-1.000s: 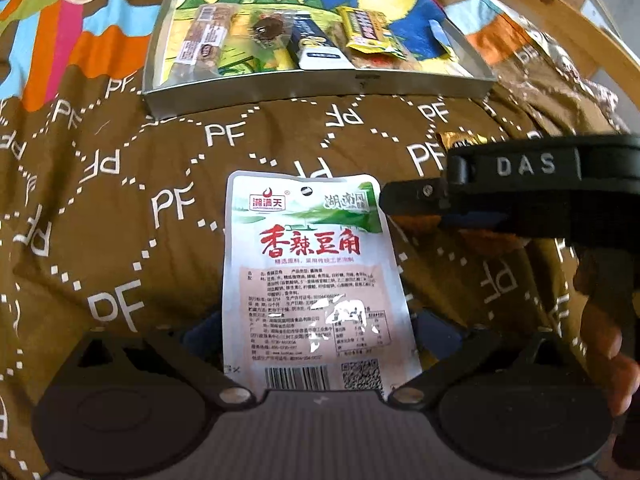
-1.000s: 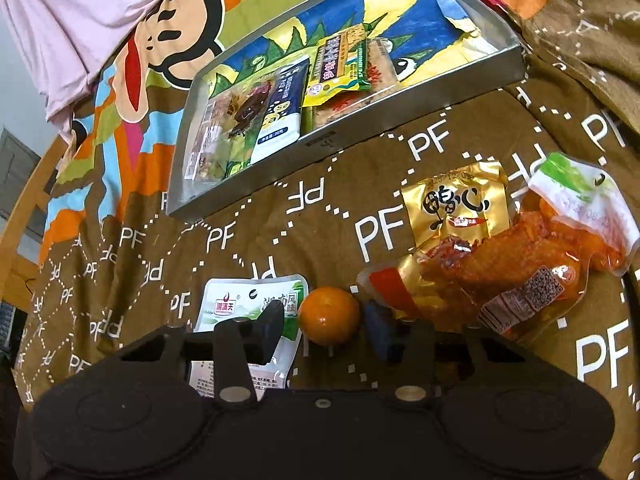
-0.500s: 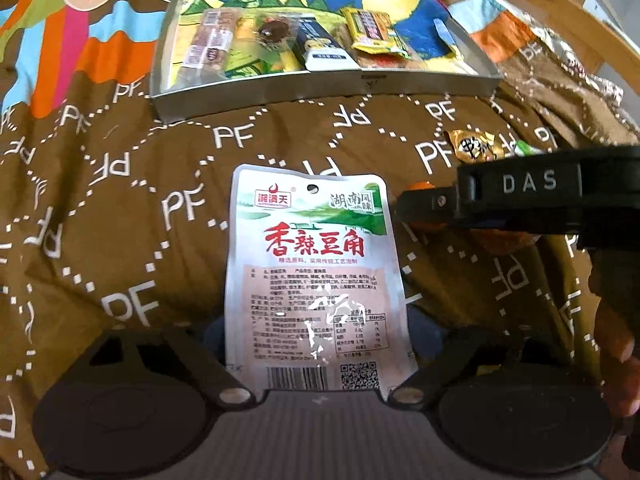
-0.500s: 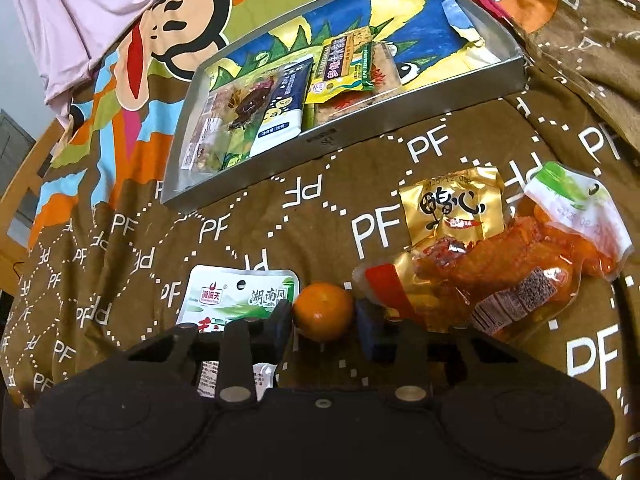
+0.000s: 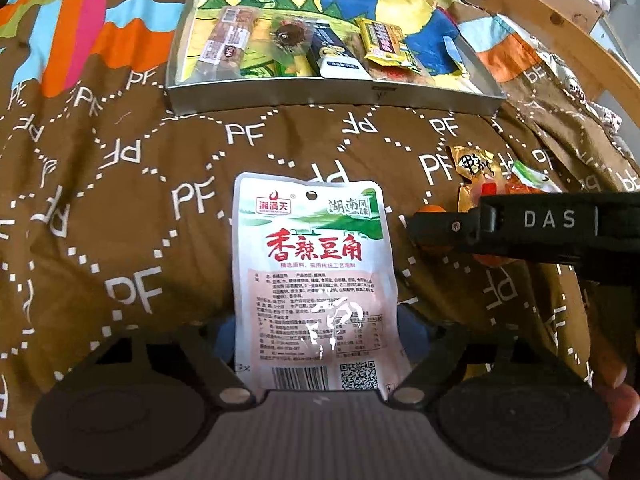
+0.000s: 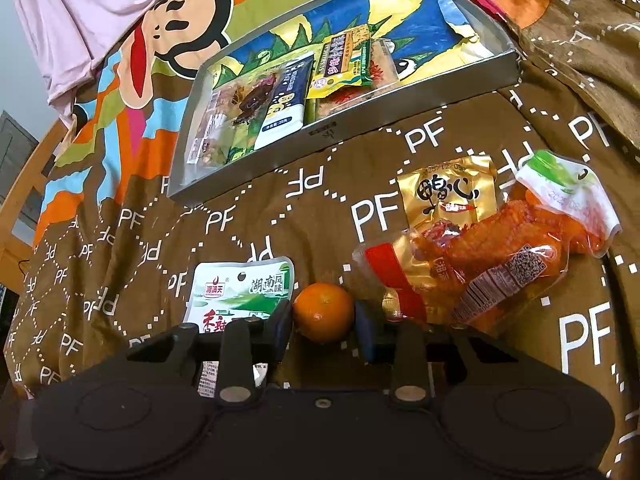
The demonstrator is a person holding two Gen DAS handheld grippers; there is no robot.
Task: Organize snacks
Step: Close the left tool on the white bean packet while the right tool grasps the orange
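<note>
The right gripper's (image 6: 324, 326) blue fingers (image 6: 364, 330) sit either side of the orange (image 6: 323, 312) at lower centre of the right wrist view, close against its skin but not clearly pressing; I judge them nearly closed on it. The left gripper's (image 5: 316, 340) fingers (image 5: 222, 336) are mostly hidden under the white bean packet (image 5: 316, 280), which lies between them at lower centre, so I cannot tell whether they pinch it.

The round orange could squirt out forward if the pads close off-centre, and roll across the soft brown cloth (image 5: 120, 200). The slack packet may fold or slip if it is held only at its bottom edge. The two grippers are near each other and could collide on the way to the metal tray (image 5: 320, 94) in the upper frame.

Compared with a second ago, the tray looks farther away in the left view, and the orange sits deeper between the right fingers.
</note>
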